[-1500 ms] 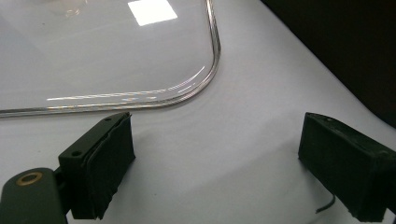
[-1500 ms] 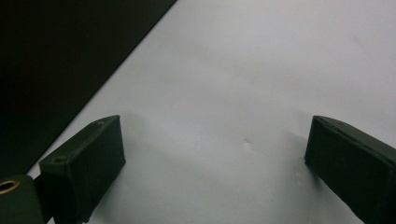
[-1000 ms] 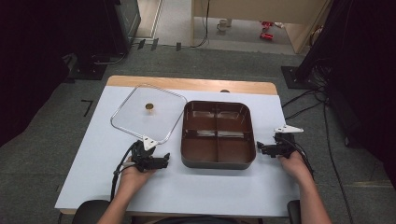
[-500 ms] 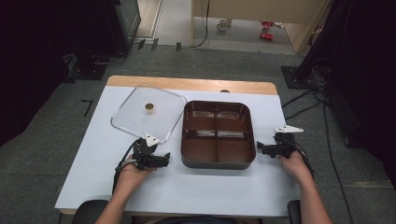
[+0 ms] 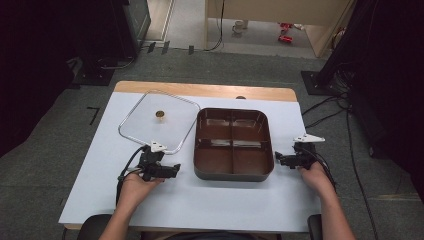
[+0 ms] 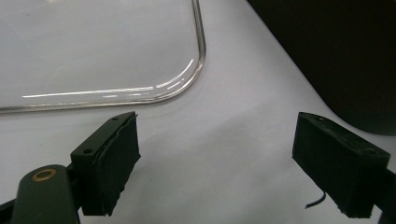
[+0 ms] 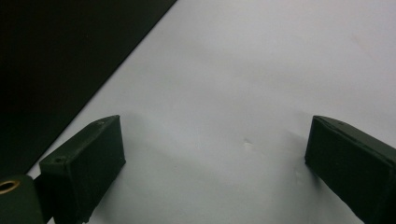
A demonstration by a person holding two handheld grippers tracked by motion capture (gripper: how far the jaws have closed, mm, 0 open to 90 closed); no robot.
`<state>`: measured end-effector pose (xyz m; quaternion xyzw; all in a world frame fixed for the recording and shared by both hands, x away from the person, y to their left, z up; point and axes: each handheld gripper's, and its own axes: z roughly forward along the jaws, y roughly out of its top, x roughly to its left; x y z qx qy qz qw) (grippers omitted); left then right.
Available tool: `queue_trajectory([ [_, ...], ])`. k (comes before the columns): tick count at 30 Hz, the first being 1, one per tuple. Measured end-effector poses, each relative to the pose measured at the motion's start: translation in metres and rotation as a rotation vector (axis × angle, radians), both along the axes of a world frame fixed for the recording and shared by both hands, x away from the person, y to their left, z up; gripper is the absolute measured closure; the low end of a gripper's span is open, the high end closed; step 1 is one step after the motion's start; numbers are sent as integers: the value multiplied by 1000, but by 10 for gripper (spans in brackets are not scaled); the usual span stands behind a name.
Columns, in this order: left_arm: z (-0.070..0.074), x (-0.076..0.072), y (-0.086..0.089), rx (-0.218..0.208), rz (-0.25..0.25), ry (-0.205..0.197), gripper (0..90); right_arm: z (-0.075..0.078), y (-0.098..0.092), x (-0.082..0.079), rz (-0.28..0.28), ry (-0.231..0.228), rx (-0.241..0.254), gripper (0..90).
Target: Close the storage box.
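Observation:
A dark brown tray with four compartments (image 5: 233, 145) sits in the middle of the white table (image 5: 210, 200). To its left lies a clear glass lid (image 5: 159, 121) with a small brass knob (image 5: 160, 115); the lid's rounded corner (image 6: 187, 79) lies just beyond the left jaws. My left gripper (image 5: 172, 170) rests on the table left of the tray, open, nothing between its jaws (image 6: 215, 163). My right gripper (image 5: 280, 160) rests at the tray's right side, open and empty (image 7: 215, 168). The tray's dark wall (image 7: 60, 60) stands to the left of the right jaws.
A wooden strip (image 5: 200, 90) runs along the table's far edge. Black stands and cables (image 5: 330, 100) lie on the floor around the table. Bare table surface stretches in front of the tray.
The left gripper has shifted slightly right toward the tray's left wall. The right gripper has stayed still.

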<state>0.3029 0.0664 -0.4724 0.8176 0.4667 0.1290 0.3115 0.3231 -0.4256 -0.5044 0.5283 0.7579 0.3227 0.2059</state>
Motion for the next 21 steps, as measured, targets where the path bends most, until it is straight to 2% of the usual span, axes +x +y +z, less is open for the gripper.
queue_trajectory([
  [3, 3, 3, 0, 4, -10, -11, 148, 0, 0, 0, 0, 0, 0, 42],
  [9, 7, 13, 2, -27, -25, -43, 157, 0, 0, 0, 0, 0, -2, 42],
  [10, 7, 15, 3, -21, -26, -50, 175, 0, 0, 0, 0, -1, -2, 42],
  [11, 6, 16, 4, -25, -15, -38, 219, 0, 0, 0, 0, -1, -3, 42],
  [13, 7, 19, 7, -58, -11, -19, 229, 0, 0, 0, 1, -1, -4, 42],
  [16, 9, 22, 7, -43, -14, -31, 233, 0, 0, 0, 0, 0, -2, 42],
  [21, 14, 31, 10, -83, -22, -41, 223, 0, 0, 0, 0, -1, -2, 42],
])
